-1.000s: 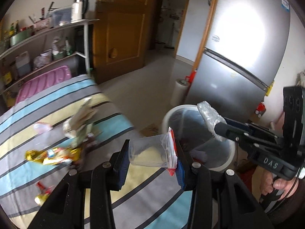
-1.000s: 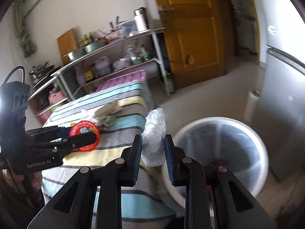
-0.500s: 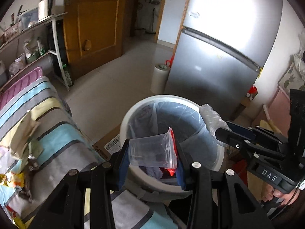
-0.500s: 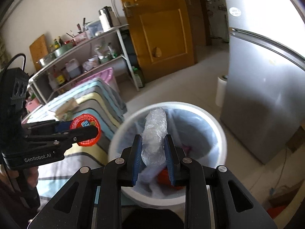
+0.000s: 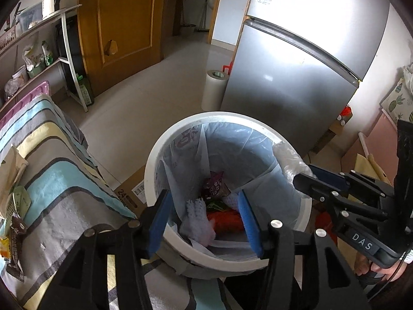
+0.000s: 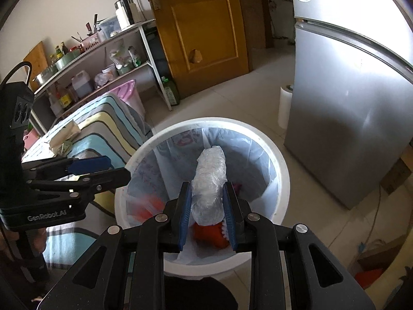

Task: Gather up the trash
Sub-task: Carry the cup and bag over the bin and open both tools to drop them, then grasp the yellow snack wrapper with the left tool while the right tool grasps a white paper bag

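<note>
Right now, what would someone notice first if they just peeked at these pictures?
Probably the big white trash bin with its pale blue liner, right below both grippers. The right gripper squeezes a crumpled clear plastic wad above it, while the left gripper is opening with nothing between its jaws. A tall silver fridge stands behind.

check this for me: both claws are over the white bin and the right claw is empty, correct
Not quite. Both are over the white bin, but the right claw is shut on a crumpled clear plastic wrap, as the right wrist view shows. The empty one is the left claw, which is opening.
</note>
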The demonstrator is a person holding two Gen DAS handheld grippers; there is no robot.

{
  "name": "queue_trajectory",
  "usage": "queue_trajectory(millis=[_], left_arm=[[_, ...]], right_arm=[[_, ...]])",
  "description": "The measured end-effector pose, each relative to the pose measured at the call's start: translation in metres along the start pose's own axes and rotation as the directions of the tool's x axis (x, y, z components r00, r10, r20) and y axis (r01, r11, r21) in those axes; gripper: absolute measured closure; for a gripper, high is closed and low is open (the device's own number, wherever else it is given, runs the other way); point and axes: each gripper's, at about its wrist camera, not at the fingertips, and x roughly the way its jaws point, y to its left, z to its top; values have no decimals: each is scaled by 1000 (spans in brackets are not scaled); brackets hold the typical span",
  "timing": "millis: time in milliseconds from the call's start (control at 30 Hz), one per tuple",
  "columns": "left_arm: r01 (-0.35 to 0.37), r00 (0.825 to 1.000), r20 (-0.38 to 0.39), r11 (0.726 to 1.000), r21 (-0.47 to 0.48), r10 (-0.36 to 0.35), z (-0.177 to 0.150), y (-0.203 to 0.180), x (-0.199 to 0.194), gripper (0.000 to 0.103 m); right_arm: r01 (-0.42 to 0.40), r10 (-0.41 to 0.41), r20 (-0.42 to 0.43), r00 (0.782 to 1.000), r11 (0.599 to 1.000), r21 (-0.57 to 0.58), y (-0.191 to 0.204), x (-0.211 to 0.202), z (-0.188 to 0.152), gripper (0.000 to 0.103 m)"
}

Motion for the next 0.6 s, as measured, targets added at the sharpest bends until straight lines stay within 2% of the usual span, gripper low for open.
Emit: queue_trajectory(millis=[133,200,233,600], left_arm=[[-4,1000,-3,1000,-6,4,-1,2,-1,44],[-1,1000,9,1000,-7,1,-2,3,-5,44],[1,1000,11,1000,-9,-1,-2,4,-6,44],[-17,998,64,998,-54,21,-12,23,-36,43]], right_arm=[[4,-4,0,1000,1000,13,-3,2,-2,72],[4,-4,5,1000,1000,19,-3,2,-3,55],[5,-5,8,1000,1000,19,-3,1,-3,53],[-7,6,43,999,1000,14,11,-11,2,53]])
